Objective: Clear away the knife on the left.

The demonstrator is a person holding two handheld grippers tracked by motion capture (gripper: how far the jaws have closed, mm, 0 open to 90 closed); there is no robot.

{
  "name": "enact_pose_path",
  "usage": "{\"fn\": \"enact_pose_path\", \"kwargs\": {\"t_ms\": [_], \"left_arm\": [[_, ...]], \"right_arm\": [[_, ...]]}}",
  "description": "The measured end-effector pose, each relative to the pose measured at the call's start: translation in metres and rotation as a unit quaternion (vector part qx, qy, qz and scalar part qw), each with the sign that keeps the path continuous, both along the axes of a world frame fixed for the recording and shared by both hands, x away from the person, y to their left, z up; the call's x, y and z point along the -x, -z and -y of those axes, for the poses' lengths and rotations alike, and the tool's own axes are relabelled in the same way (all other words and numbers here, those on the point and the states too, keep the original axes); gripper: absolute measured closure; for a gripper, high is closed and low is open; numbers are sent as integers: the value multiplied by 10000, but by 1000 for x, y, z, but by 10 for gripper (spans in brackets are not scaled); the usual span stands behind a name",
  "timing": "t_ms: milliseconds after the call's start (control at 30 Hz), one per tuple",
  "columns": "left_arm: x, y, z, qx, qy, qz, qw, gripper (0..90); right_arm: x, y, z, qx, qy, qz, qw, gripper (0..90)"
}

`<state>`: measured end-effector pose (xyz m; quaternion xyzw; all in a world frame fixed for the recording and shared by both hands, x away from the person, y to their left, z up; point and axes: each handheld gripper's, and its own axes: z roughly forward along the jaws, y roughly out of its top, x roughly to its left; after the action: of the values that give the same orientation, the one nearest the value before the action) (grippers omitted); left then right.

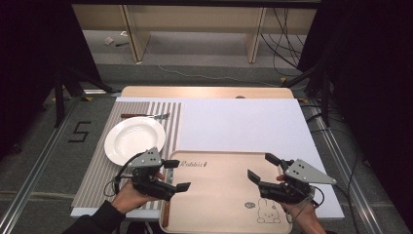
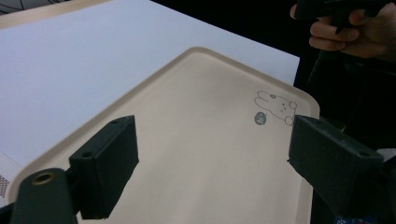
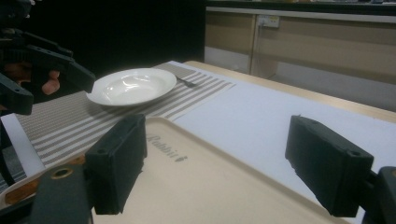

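On striped mat (image 1: 97, 170), round glossy plate (image 1: 135, 140)

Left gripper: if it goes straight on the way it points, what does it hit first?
Probably the tray. The left gripper, jaws open, tilts down at its bare surface, toward the rabbit drawing. Nothing stands between; depth is hard to judge.

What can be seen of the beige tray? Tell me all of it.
The beige tray lies flat at the table's near edge, on the white sheet. It looks like smooth plastic, with rounded corners and a low raised rim. "Rabbit" is printed near its far left corner, and a small rabbit drawing sits near its right corner. Nothing lies on it; both open grippers hover above.
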<state>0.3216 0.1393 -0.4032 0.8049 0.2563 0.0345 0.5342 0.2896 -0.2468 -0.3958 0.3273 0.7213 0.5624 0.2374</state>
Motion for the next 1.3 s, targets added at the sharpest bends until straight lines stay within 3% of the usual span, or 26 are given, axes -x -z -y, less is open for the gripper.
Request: {"fn": "enact_pose_path", "kwargs": {"t_ms": [367, 533, 733, 1300], "left_arm": [[9, 1, -10, 332, -235, 302, 9987, 156], [15, 6, -17, 309, -417, 353, 9980, 156], [21, 6, -26, 455, -677, 462, 9956, 156], [20, 9, -25, 349, -777, 544, 9949, 156]], "right_arm": [[0, 0, 0, 6, -2, -11, 10000, 217], [0, 0, 0, 6, -1, -19, 10000, 217], [0, 0, 0, -3, 5, -21, 10000, 217], [1, 0, -1, 3, 1, -12, 10000, 217]]}}
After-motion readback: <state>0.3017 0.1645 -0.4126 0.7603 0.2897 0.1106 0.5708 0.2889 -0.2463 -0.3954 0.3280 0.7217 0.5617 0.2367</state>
